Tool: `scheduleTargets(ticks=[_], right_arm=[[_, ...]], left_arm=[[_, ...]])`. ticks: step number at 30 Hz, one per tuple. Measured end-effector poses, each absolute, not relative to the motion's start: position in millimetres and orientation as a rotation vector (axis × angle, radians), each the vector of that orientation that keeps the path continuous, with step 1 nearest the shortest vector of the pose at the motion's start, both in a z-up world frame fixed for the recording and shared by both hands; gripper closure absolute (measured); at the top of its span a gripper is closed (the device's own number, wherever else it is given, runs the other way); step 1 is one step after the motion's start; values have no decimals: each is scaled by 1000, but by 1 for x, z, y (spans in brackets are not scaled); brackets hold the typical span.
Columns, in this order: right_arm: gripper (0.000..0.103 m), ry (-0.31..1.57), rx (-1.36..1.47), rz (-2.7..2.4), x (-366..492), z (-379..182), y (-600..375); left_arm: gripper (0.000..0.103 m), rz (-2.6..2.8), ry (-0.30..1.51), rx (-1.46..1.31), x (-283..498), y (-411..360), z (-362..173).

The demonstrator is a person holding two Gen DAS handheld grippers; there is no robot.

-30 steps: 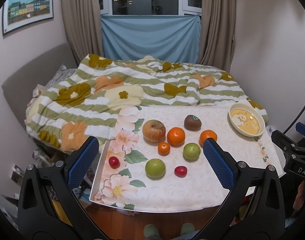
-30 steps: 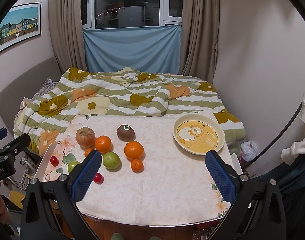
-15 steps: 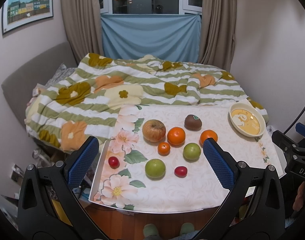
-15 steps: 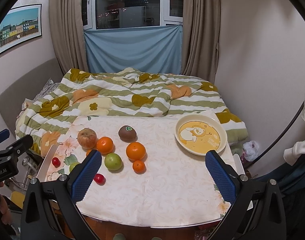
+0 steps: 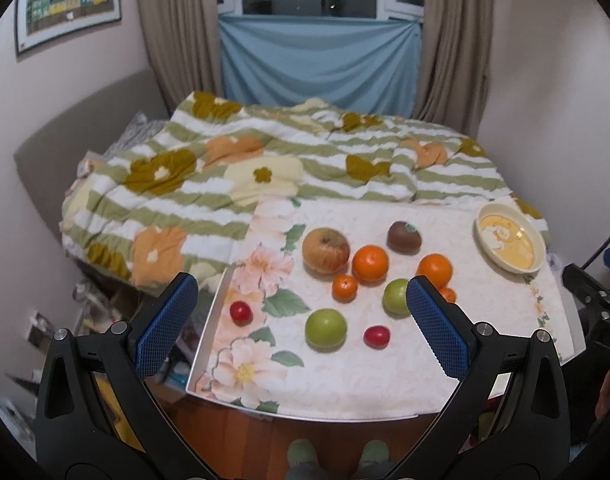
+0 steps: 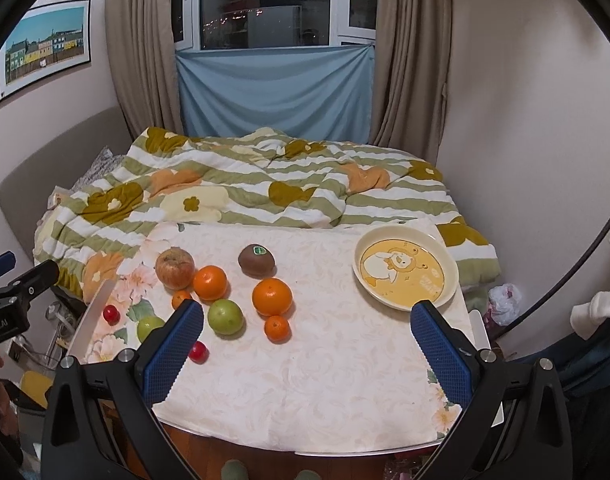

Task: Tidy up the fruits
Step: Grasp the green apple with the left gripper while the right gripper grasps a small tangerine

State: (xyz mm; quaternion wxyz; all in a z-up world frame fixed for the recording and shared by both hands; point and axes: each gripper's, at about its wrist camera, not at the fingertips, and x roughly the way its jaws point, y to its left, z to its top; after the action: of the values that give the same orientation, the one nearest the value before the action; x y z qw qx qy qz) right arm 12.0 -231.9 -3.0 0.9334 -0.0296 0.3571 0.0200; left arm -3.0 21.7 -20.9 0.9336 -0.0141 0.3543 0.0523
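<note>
Several fruits lie on a table with a floral cloth [image 6: 337,360]: a wrinkled apple [image 5: 326,249] [image 6: 175,267], two large oranges [image 5: 370,263] [image 6: 271,296], small mandarins [image 5: 344,287] [image 6: 277,328], a kiwi [image 5: 403,237] [image 6: 256,260], two green fruits [image 5: 326,328] [image 6: 225,317] and two small red ones [image 5: 240,313] [image 5: 376,336]. A cream plate with a yellow duck picture [image 5: 510,242] [image 6: 406,272] sits empty at the far right. My left gripper [image 5: 301,320] and right gripper [image 6: 305,340] both hover open above the table's near edge, holding nothing.
A bed with a green-striped floral duvet [image 6: 245,188] lies right behind the table. Beyond it are beige curtains, a blue cloth and a window [image 6: 265,8]. Clutter sits on the floor left of the table [image 5: 97,308]. A person's white sleeve [image 6: 601,308] shows at the right.
Both grippers have moved slightly forward toward the table, so the fruit looks a little nearer. Nothing on the table has shifted and both grippers stayed open.
</note>
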Motion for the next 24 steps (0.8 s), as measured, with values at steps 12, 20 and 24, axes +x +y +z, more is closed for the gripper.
scheduleTargets(ticks=[12, 20, 24], right_arm=[[0, 802, -133, 222, 56, -59, -257], [0, 853, -206, 338, 87, -107, -258], [1, 884, -238, 392, 98, -129, -253]], left_arm=[[0, 186, 881, -55, 19, -1, -89], [0, 224, 930, -94, 43, -6, -135], [0, 230, 955, -110, 55, -4, -155]])
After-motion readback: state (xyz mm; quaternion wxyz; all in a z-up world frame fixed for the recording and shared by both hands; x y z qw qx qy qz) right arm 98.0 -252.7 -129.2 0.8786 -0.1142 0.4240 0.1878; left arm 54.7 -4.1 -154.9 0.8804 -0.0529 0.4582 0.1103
